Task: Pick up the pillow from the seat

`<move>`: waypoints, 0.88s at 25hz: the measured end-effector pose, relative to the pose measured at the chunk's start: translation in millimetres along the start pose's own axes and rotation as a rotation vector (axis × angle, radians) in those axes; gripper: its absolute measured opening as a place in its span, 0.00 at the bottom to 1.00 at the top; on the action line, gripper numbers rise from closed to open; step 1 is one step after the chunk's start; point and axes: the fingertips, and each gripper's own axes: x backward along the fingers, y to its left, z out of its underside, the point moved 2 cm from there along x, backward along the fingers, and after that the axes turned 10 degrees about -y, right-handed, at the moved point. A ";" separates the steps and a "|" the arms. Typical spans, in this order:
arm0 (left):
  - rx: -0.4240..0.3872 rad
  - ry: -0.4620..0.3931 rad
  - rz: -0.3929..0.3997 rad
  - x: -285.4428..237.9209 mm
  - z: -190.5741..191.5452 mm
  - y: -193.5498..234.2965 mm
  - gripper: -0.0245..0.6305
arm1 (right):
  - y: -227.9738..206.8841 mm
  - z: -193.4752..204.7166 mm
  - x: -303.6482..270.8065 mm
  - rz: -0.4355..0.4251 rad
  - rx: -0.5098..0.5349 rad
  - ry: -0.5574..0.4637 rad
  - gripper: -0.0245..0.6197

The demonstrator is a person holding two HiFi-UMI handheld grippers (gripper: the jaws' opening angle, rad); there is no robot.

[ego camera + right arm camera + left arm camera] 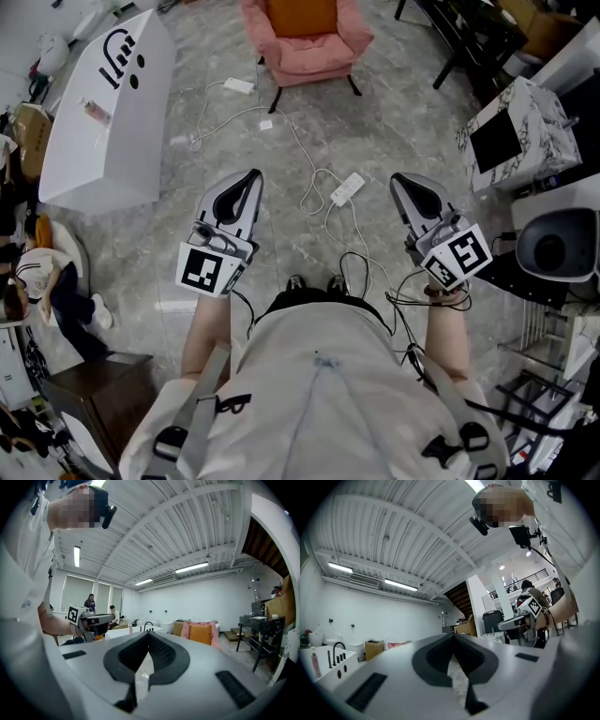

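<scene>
On the far side of the grey stone floor [178, 197], a soft orange square pillow [302, 17] is sitting on the seat of a pink cloth armchair with dark legs [349, 45]. The pillow is standing up against the chair's back, and nothing is touching it.

A person in a pale shirt [323, 394] is standing well apart from the chair and is facing it. The person is holding one grey and black claw in each hand, side by side, with a gap between them. Both claws are pointing out over the floor toward the chair.

The left gripper [251, 176] is keeping its two jaws pressed together, with the tips meeting. It is holding nothing. The right gripper [397, 180] is doing the same: its jaws are squeezed together and nothing is sitting between them.

Between the person and the chair, a white plug strip [347, 189] is lying on the floor, with a thin white cord [298, 141] curling away from it. A long white block with black marks on top [103, 103] is standing at the left side of the room.
</scene>
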 end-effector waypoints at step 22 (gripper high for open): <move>0.022 0.025 0.035 42.6 13.4 51.0 0.05 | 43.3 15.8 -39.2 0.036 -0.017 0.007 0.06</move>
